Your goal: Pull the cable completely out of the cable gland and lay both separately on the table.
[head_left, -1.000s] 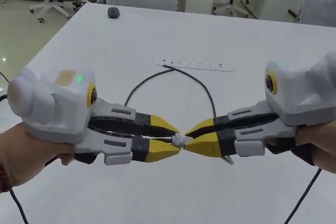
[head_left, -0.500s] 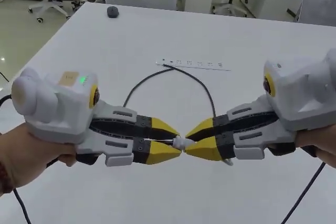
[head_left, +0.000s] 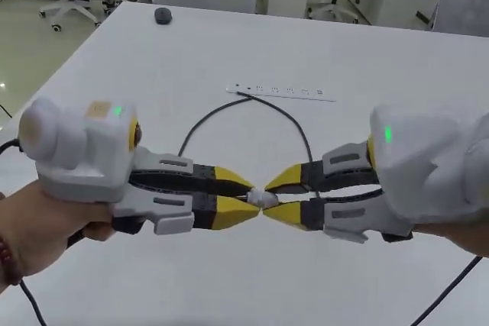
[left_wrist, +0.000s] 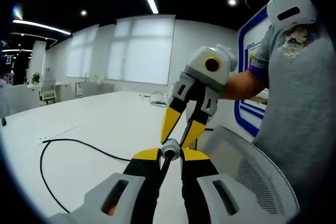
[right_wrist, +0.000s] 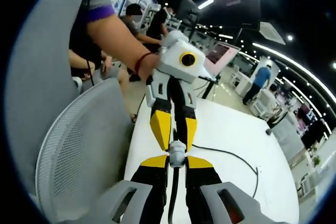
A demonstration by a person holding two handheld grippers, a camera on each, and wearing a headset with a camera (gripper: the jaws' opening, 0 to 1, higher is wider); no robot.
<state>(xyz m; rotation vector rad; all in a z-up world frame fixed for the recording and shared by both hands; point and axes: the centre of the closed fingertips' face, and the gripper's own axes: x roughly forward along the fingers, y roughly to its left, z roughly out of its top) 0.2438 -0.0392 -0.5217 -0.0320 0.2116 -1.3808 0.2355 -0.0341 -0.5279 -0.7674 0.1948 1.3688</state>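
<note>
Left hand (head_left: 34, 230) and right hand (head_left: 466, 236) are holding the grippers level, facing each other. Left gripper (head_left: 246, 198) and right gripper (head_left: 279, 202) are pointing tip to tip, jaws closed.

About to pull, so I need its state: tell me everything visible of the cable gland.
The cable gland is a small whitish, plastic-looking fitting with a round end, held above the table. The left gripper pinches it at its tips; the black cable exits it, running back between the fingers of the right gripper.
</note>
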